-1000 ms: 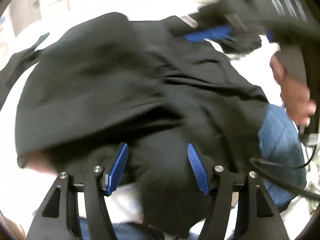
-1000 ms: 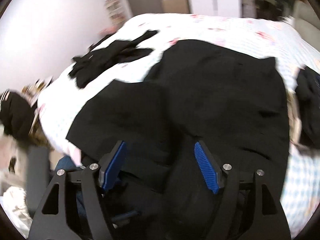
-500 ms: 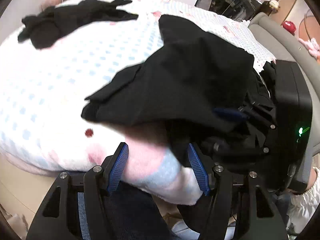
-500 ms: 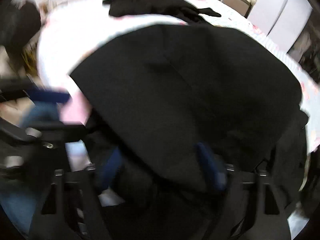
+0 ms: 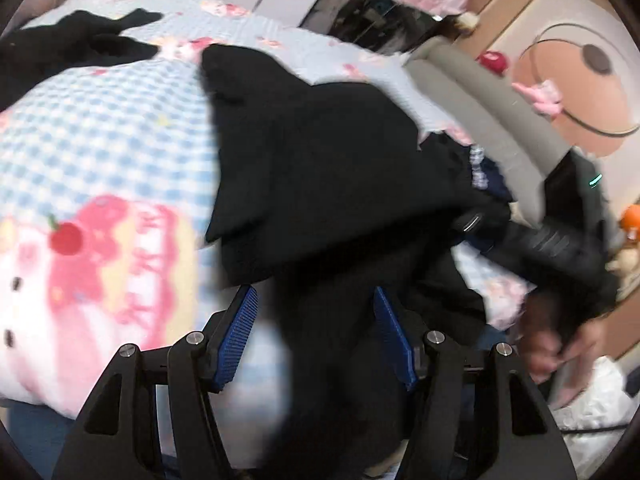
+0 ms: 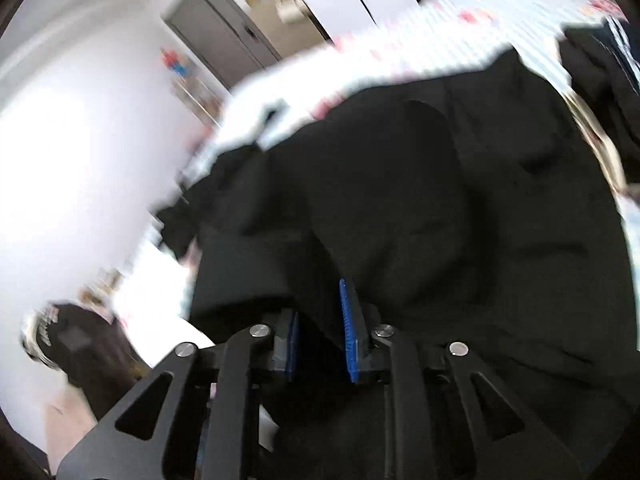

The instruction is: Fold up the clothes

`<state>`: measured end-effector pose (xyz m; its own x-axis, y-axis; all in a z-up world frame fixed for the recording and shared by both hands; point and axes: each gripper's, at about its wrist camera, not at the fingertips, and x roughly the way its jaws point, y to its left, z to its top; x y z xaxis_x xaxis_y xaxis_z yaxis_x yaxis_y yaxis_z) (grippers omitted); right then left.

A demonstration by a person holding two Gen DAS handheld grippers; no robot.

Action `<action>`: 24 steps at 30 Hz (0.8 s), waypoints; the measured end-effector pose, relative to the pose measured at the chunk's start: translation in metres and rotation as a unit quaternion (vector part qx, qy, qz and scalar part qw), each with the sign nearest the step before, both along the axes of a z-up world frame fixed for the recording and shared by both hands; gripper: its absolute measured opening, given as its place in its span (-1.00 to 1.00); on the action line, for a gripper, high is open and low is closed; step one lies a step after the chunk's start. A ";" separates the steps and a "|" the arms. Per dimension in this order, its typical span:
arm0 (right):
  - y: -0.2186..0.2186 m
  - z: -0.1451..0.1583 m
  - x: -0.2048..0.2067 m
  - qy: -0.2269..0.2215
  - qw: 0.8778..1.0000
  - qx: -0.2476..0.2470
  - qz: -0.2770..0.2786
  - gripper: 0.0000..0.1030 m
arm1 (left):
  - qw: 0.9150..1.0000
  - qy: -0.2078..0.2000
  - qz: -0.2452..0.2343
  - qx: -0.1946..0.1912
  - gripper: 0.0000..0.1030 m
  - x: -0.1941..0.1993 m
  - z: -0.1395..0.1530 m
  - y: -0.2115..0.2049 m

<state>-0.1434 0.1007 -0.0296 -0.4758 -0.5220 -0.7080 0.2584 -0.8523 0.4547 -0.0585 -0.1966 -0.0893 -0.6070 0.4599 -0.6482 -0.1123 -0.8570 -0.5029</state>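
Now the right gripper [image 6: 320, 332], jaws just closing, pinches the black garment [image 5: 320, 168] on the checked bedspread [image 5: 100, 132]; the left gripper [image 5: 316, 336] stays spread over its near edge. Next, probably lift and fold.

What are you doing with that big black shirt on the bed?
A person is folding clothes on the bed, holding a gripper in each hand. The right gripper has just been closing its fingers, and a fold of the black garment sits pinched between them. The left gripper is open, with the garment's cloth hanging between its fingers but not squeezed. The garment is still rumpled, not yet folded. Another dark piece of clothing lies farther back on the checked bedspread.
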 end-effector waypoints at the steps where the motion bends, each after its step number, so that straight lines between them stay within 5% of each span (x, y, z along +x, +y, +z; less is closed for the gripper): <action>1: 0.002 -0.003 0.007 0.001 1.000 0.008 0.003 -0.65 | 1.000 0.010 -0.014 -0.009 0.23 0.004 0.003 0.008; 4: 0.000 0.008 0.017 0.034 0.999 -0.002 0.005 -0.65 | 0.997 0.026 -0.052 -0.052 0.27 0.008 0.005 0.033; 8: -0.040 0.015 0.003 0.075 0.993 0.085 0.042 -0.59 | 0.989 -0.025 -0.003 -0.148 0.21 -0.018 -0.019 0.045; 9: -0.056 0.011 -0.003 0.070 0.987 0.123 0.071 -0.55 | 0.987 -0.037 0.014 -0.156 -0.07 -0.023 -0.023 0.044; 12: -0.105 -0.002 -0.004 0.068 0.969 0.190 0.145 -0.31 | 0.988 -0.037 0.054 -0.141 -0.40 -0.022 -0.023 0.031; 15: -0.140 -0.012 -0.013 0.095 0.959 0.217 0.157 -0.50 | 0.986 -0.045 0.083 -0.139 -0.70 -0.015 -0.028 0.011; 16: -0.143 -0.011 -0.020 0.091 0.964 0.209 0.136 -0.86 | 0.984 -0.051 0.093 -0.141 -0.74 -0.012 -0.030 0.004; 19: -0.108 0.008 -0.037 0.095 0.986 0.124 0.057 -0.90 | 0.979 -0.075 0.131 -0.135 -0.80 -0.009 -0.032 -0.018; 22: -0.057 0.031 -0.026 0.119 0.991 0.056 -0.038 -0.92 | 0.974 -0.126 0.167 -0.083 -0.78 0.005 -0.059 -0.049; 24: 0.001 0.033 -0.015 0.097 0.985 -0.020 -0.141 -0.91 | 0.973 -0.141 0.177 -0.049 -0.73 0.012 -0.070 -0.061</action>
